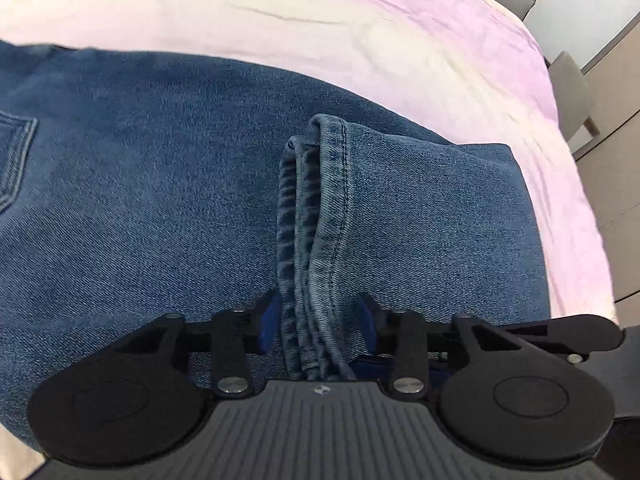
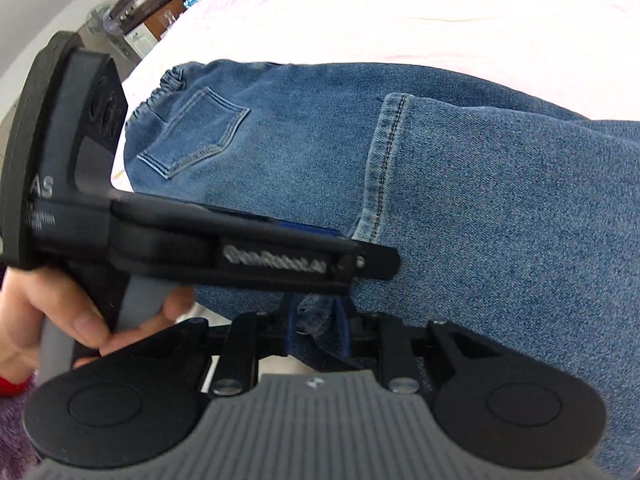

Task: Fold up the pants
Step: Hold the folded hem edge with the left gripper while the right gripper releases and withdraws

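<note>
Blue denim pants [image 1: 160, 208] lie on a pale pink bed sheet [image 1: 280, 12]. In the left wrist view my left gripper [image 1: 318, 320] is shut on the bunched leg hems [image 1: 316, 208], which stand up between its blue pads. In the right wrist view my right gripper [image 2: 316, 328] is shut on a fold of the pants' denim [image 2: 316, 316] at the near edge. The leg hem [image 2: 384, 160] lies folded over the pants, short of the back pocket [image 2: 196, 132] and elastic waistband [image 2: 168, 84]. The left gripper's body [image 2: 240, 248] crosses this view, held by a hand [image 2: 44, 312].
The bed's right edge [image 1: 576, 184] drops off toward grey chairs [image 1: 572, 92] and a wooden cabinet. In the right wrist view, a cluttered desk and shelves [image 2: 160, 4] stand beyond the bed's far left corner.
</note>
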### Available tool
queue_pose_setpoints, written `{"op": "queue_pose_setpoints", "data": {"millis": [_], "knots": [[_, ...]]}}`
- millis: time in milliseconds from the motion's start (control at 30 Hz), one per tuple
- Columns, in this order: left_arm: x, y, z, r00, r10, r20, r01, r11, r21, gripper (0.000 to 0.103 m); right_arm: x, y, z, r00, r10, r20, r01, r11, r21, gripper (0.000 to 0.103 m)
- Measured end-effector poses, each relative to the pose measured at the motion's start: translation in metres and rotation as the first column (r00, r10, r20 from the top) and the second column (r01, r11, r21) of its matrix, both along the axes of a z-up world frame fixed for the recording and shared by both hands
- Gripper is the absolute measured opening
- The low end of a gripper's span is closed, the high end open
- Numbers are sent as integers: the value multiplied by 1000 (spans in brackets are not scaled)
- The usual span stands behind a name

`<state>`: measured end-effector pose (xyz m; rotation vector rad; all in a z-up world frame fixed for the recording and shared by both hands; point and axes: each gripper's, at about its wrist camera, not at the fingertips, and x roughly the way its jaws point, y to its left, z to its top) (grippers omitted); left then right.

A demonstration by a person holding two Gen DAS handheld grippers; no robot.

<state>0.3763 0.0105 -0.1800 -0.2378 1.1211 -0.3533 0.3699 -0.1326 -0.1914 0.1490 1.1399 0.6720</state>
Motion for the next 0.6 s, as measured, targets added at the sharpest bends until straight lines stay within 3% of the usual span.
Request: {"op": "queue_pose_setpoints", "data": {"millis": [33,100,167,300,433,533,567,600], "knots": [[-2,-3,4,1000,3,16,-3,1000,20,30,-1,-2,2,1000,0,6,0,1000,2,24],[-6,-6,12,999,1,46,-2,999,33,25,-4,-8,8,1000,4,24,-4,1000,-5,32],[-13,-8,24,995,-4,96,1,999,38,16,-10,-19,18,999,7,48,-6,1000,-20,33],[-23,-13,63,979,-30,204,18,998,58,13,-26,-57,43,990,-16,143,25,998,-64,35],[-21,-20,94,966,-74,247,43,991,128,12,-34,-105,64,971,-78,224,108,987,-123,35],[-8,-15,81,977,-64,202,26,983,183,11,-31,-132,70,962,-119,244,160,975,-156,35],[-4,-12,72,983,-55,176,22,982,186,3,-29,-140,68,959,-128,251,174,970,-171,35],[-1,-11,62,986,-51,159,21,982,188,3,-25,-145,67,956,-129,263,181,966,-184,34]]}}
